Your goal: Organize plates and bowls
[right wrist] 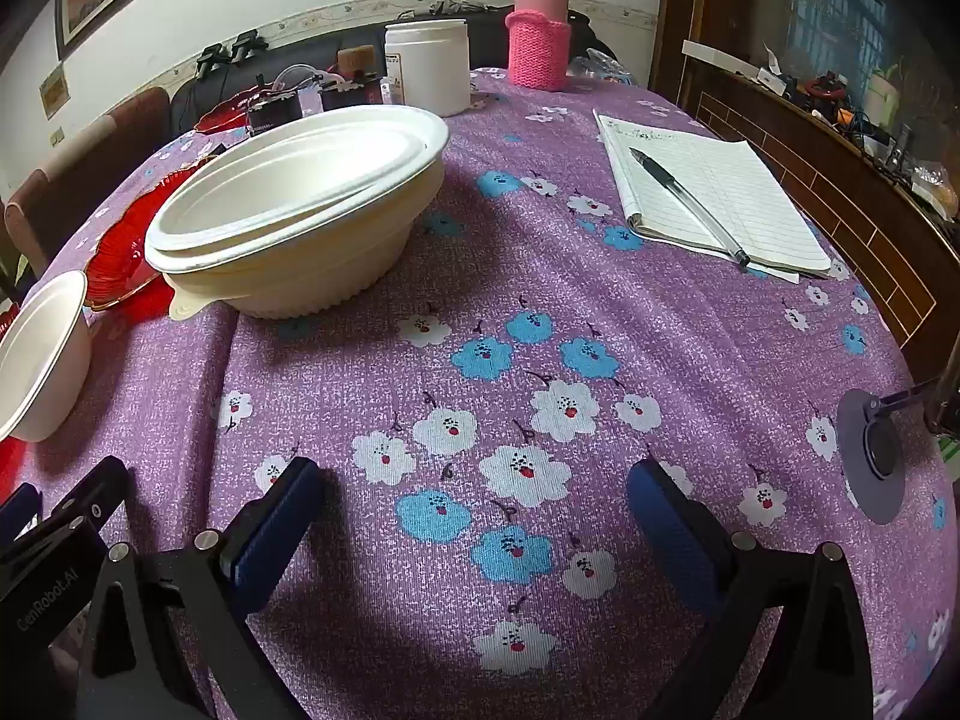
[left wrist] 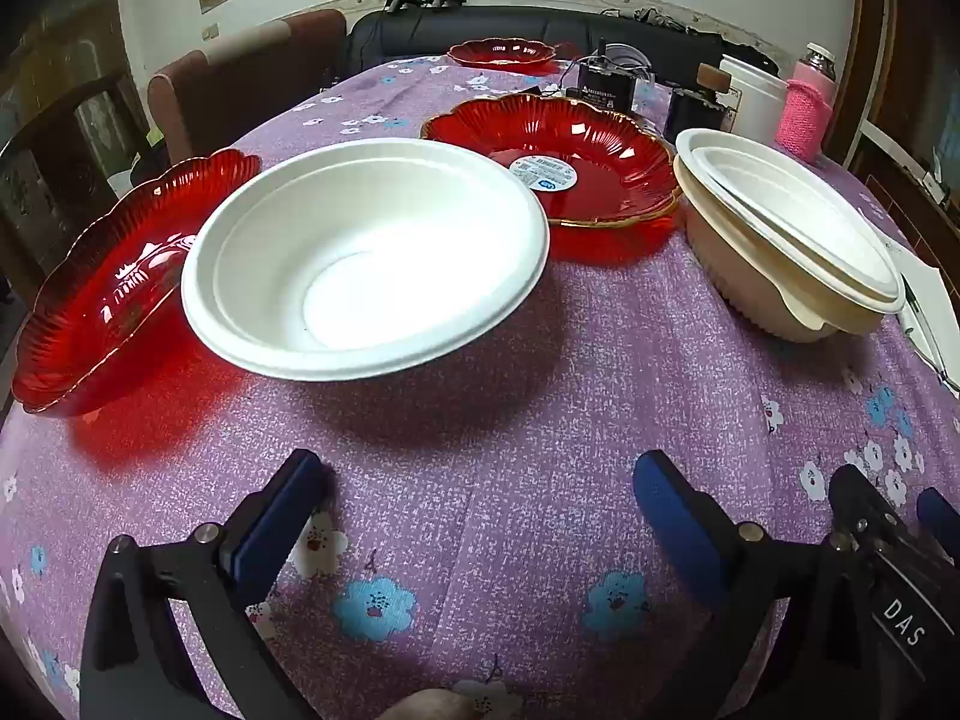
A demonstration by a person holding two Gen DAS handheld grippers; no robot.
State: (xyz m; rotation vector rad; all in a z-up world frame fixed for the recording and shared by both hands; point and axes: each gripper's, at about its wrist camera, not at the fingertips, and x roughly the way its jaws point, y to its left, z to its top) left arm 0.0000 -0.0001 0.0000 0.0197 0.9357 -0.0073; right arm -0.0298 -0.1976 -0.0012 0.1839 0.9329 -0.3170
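**Both grippers spread wide above the cloth; bowls and plates scattered ahead**

Left gripper (left wrist: pixel 480 516): blue-padded fingers (left wrist: pixel 282 516) spread wide, nothing between them, tilted down over the purple floral tablecloth (left wrist: pixel 480 420). Right gripper (right wrist: pixel 474 516): the same, released and empty above a cluster of white and blue printed flowers.

Left wrist view: a white round paper bowl (left wrist: pixel 366 258) sits straight ahead, upright, empty. Its left rim overlaps a red scalloped translucent plastic plate (left wrist: pixel 114 288) with a gilt edge. Behind the bowl, to the right, a second red scalloped plate (left wrist: pixel 600 162) carries a round label near its centre. A third red plate (left wrist: pixel 501 54) lies at the far end of the table. To the right, a cream ribbed bowl (left wrist: pixel 732 276) holds white paper bowls nested inside it, tilted (left wrist: pixel 798 222).

Right wrist view: the same cream stack stands ahead-left, beside the labelled red plate. A lined notepad (right wrist: pixel 720 192) with a black pen (right wrist: pixel 690 204) across it lies to the right. Farther back: a white plastic jar (right wrist: pixel 427 66) and a bottle in a pink knitted sleeve (right wrist: pixel 538 42).
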